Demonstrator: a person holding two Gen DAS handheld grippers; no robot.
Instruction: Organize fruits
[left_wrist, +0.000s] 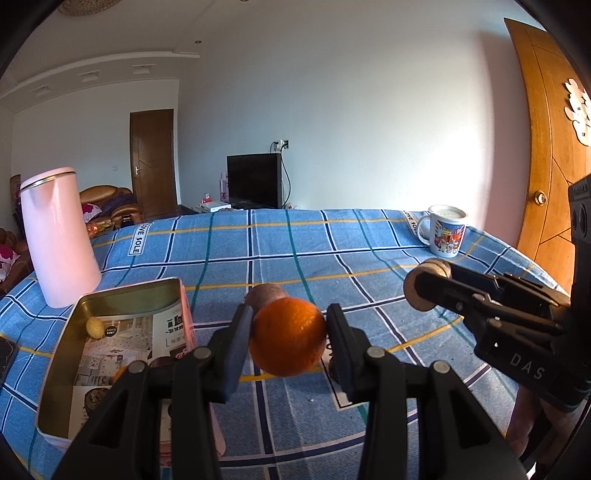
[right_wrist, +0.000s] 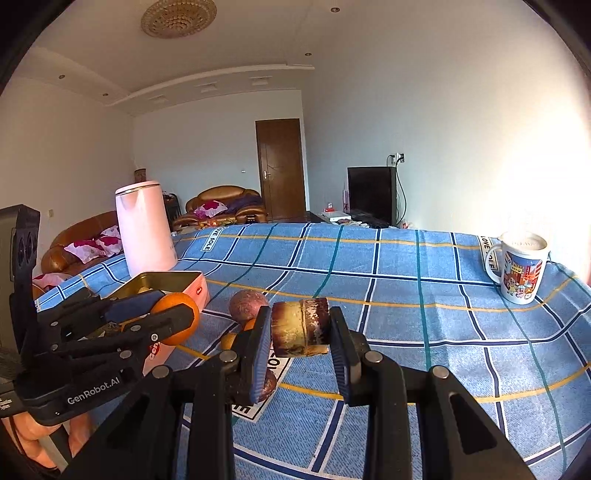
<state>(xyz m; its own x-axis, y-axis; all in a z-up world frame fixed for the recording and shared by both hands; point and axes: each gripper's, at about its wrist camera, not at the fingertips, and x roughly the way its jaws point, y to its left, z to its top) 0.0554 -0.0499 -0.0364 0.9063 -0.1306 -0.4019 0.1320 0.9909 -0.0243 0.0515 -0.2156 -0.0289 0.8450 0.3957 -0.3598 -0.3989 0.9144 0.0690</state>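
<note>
Orange round fruit (left_wrist: 288, 336) clamped in the left gripper (left_wrist: 289, 338), above the blue checked cloth (left_wrist: 369, 266).
Right gripper (right_wrist: 300, 328) pinches a brown cylindrical chunk (right_wrist: 300, 326); open metal tin (left_wrist: 74, 369) at eight o'clock.

Daylight flooded in from the right, blowing out the wall (right_wrist: 535, 155) there. Both frames were sharp, with fisheye bending and dark vignetted corners.
</note>
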